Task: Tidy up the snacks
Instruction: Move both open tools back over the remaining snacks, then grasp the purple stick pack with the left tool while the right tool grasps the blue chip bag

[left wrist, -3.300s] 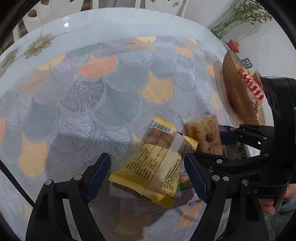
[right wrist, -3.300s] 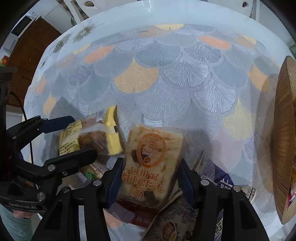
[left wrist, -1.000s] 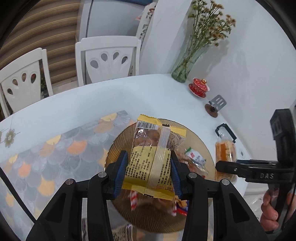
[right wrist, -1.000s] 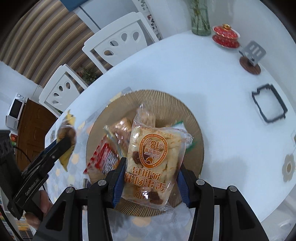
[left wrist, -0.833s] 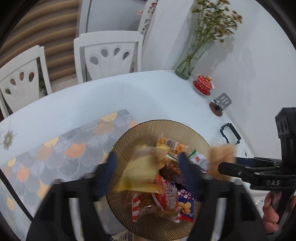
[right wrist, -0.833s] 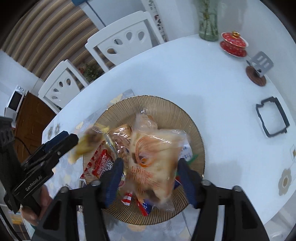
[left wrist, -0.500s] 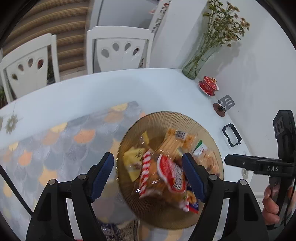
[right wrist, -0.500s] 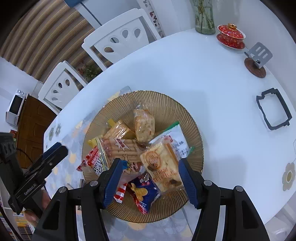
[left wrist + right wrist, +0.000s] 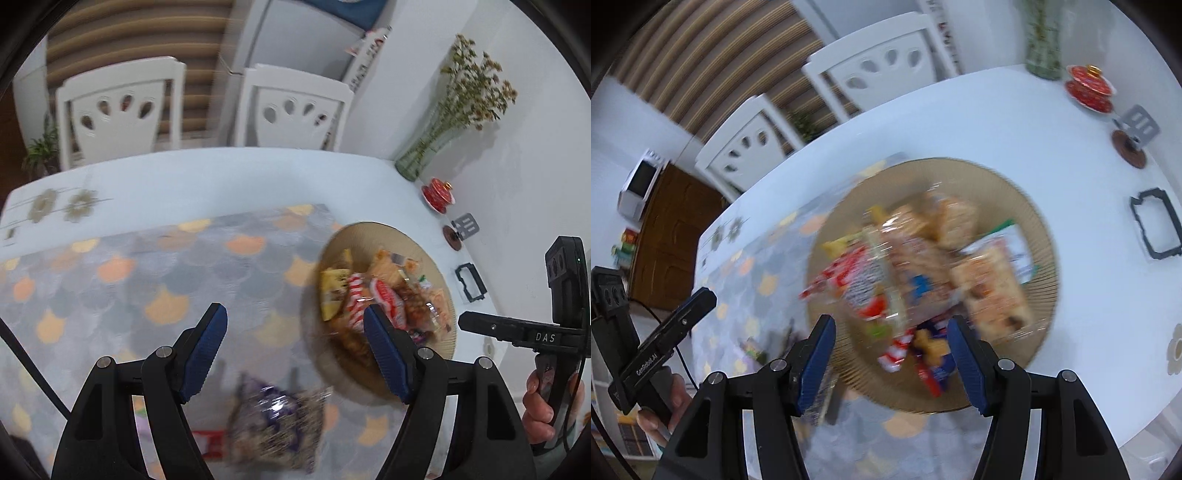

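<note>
On the patterned mat (image 9: 155,280) that covers the left part of the table (image 9: 207,177), the left gripper (image 9: 293,349) hangs with its jaws spread and nothing between them. Below it, near the table's front edge, a purple snack bag (image 9: 275,424) lies loose on the mat, beside a red packet (image 9: 207,437) too blurred to read. The bag's long axis seems to run from the front edge toward the far edge, though blur makes this uncertain.

Further right, at the mat's right edge, the ribbed plate (image 9: 1039,218) holds a heap of snack packets (image 9: 912,266); they lie crosswise at mixed angles, none upright. The right gripper (image 9: 890,356) hovers over the plate's near rim, jaws apart and empty.

By the look of it, most of the work is done: the bulk of the snacks sit on the plate, and the purple bag and its red neighbour remain to be collected.
</note>
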{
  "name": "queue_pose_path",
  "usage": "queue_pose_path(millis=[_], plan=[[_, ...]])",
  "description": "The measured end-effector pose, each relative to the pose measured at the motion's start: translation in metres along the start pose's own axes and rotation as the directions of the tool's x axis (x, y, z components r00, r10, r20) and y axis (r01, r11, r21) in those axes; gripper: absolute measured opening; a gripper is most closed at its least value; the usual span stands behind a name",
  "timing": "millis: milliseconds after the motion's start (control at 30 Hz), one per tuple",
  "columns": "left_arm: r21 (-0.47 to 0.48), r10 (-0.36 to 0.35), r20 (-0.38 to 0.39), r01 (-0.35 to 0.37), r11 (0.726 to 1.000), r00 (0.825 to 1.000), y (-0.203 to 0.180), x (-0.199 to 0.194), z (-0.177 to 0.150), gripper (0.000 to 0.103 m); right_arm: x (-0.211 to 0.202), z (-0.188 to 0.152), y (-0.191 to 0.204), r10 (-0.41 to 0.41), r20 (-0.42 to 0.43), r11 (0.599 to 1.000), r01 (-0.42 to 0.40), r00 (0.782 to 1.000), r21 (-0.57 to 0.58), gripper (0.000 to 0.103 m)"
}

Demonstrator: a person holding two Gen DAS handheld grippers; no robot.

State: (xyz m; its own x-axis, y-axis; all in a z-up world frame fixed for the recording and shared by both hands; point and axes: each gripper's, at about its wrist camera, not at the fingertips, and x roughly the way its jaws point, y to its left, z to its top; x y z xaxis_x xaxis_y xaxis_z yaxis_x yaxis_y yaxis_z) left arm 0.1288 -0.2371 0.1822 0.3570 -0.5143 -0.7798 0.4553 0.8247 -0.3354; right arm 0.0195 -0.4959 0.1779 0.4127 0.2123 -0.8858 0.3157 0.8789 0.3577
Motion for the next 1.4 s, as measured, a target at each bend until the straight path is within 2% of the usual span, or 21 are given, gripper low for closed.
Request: queue_pose_path(millis=[200,300,500,600,667,733,833,900,1100,1167,1267,1300,1400], plan=[[-0.058,0.061,0.003,-0.061,0.996,0.998,0.049,-0.027,-0.021,0.075,0.018,-0.023,0.06,0.044,-0.054,0.992,-0.05,0.998,-0.114,0.061],[-0.115,0.069,-0.012,-0.07,0.991,0.998,0.075,-0.035,-0.035,0.075,0.03,-0.034,0.085,0.053,-0.084,0.985,-0.066,0.995,-0.161,0.061],[-0.193,0.073,-0.054,-0.083,0.978,0.996,0.11,-0.039,-0.064,0.075,0.057,-0.045,0.125,0.063,-0.145,0.972,-0.093,0.987,-0.215,0.061],[-0.241,0.107,-0.095,-0.127,0.962,0.99,0.126,-0.035,-0.084,0.075,0.072,-0.052,0.142,0.066,-0.18,0.962,-0.11,0.982,-0.249,0.061],[-0.288,0.144,-0.144,-0.18,0.94,0.979,0.138,-0.026,-0.097,0.075,0.09,-0.054,0.155,0.058,-0.207,0.954,-0.115,0.977,-0.275,0.061],[-0.363,0.171,-0.21,-0.239,0.901,0.963,0.152,-0.013,-0.111,0.074,0.104,-0.055,0.164,0.043,-0.219,0.947,-0.109,0.975,-0.301,0.061],[-0.469,0.111,-0.229,-0.21,0.858,0.967,0.165,0.001,-0.125,0.074,0.129,-0.053,0.172,0.003,-0.225,0.933,-0.084,0.974,-0.351,0.061],[-0.496,0.099,-0.237,-0.208,0.843,0.967,0.166,0.008,-0.128,0.074,0.144,-0.05,0.173,-0.017,-0.233,0.929,-0.071,0.972,-0.364,0.061],[-0.478,0.131,-0.265,-0.248,0.842,0.955,0.15,0.028,-0.12,0.073,0.181,-0.043,0.168,-0.056,-0.293,0.929,-0.058,0.955,-0.364,0.061],[-0.467,0.142,-0.292,-0.271,0.842,0.946,0.148,0.036,-0.118,0.071,0.186,-0.044,0.166,-0.087,-0.29,0.924,-0.031,0.953,-0.381,0.061],[-0.444,0.146,-0.314,-0.281,0.851,0.938,0.15,0.042,-0.122,0.058,0.196,-0.048,0.16,-0.136,-0.303,0.916,0.004,0.943,-0.401,0.06],[-0.437,0.146,-0.321,-0.283,0.854,0.936,0.15,0.043,-0.122,0.05,0.198,-0.051,0.159,-0.138,-0.317,0.916,0.0,0.938,-0.4,0.06],[-0.435,0.123,-0.318,-0.26,0.862,0.94,0.155,0.039,-0.129,0.047,0.194,-0.058,0.156,-0.147,-0.338,0.913,-0.004,0.93,-0.409,0.061]])
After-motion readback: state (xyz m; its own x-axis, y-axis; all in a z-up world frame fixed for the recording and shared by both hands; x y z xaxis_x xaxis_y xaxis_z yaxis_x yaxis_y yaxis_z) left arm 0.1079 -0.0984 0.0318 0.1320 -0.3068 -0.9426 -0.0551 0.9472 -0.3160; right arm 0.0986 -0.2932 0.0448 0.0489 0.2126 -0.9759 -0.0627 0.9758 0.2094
